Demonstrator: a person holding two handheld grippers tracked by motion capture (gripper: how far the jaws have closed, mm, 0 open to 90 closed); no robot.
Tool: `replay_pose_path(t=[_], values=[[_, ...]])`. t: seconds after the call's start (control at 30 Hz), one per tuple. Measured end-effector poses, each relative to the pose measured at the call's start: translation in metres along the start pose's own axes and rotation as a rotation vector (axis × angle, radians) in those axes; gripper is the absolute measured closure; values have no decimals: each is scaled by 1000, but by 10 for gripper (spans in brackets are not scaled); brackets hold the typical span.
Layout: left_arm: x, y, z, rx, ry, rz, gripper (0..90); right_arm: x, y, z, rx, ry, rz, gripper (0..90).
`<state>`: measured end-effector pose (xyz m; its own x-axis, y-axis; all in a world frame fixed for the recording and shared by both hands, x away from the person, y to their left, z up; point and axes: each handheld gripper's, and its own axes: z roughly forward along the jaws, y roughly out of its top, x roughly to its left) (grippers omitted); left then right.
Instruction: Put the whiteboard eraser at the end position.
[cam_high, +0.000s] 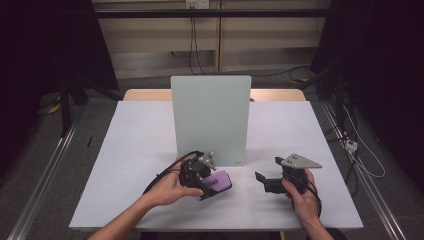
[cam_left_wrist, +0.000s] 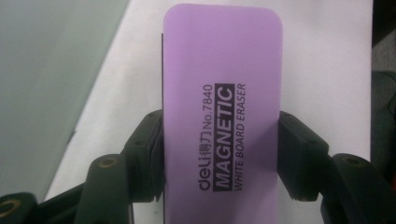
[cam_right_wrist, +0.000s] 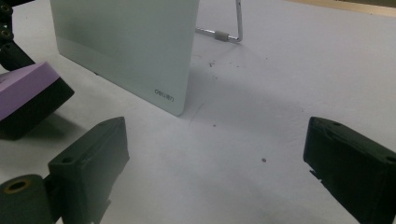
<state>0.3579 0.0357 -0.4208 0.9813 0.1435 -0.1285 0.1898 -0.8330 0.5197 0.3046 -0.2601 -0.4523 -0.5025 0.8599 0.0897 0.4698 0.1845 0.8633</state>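
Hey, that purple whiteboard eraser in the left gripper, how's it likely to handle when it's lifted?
The purple eraser looks stiff: its flat top shows no bend where the left gripper clamps its sides. It is probably light. Its smooth purple shell might slip, though its dark underside looks softer.

A white rectangular table (cam_high: 140, 150) stands on a grey floor (cam_high: 45, 165). Behind it, a pale panelled wall (cam_high: 160, 35) with hanging black cables (cam_high: 194, 40). Both sides are dark; metal rails (cam_high: 47, 165) flank the table.

The purple rectangular plastic eraser (cam_left_wrist: 222, 116) carries black print along its top face: "deli", Chinese characters, "No.7840", "MAGNETIC" in a dark bar, and "WHITE BOARD ERASER"; the pale green upright glass board (cam_right_wrist: 126, 46) bears "deli" at its lower corner
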Motion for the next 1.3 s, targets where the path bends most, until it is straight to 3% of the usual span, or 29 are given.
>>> replay_pose_path(t=[0.13,0.27,0.37,0.53,0.57,0.9,1.13,1.3], values=[[-5,2,5,8,19,23,409,0,0,0,0,-1,2,71],[-2,2,10,7,19,-2,410,0,0,0,-1,1,-2,71],[-1,2,12,9,20,9,410,0,0,0,0,0,0,71],[-1,0,16,-7,15,-21,409,0,0,-1,-2,0,0,71],[0,0,16,-2,16,-8,409,0,0,-1,-1,1,2,71],[0,-3,19,-24,24,-41,397,0,0,-1,-1,3,-3,71],[0,-4,21,-26,39,-24,362,0,0,-1,-2,1,-4,71],[0,-5,22,-41,50,-32,248,0,0,-1,-2,-1,-1,71]])
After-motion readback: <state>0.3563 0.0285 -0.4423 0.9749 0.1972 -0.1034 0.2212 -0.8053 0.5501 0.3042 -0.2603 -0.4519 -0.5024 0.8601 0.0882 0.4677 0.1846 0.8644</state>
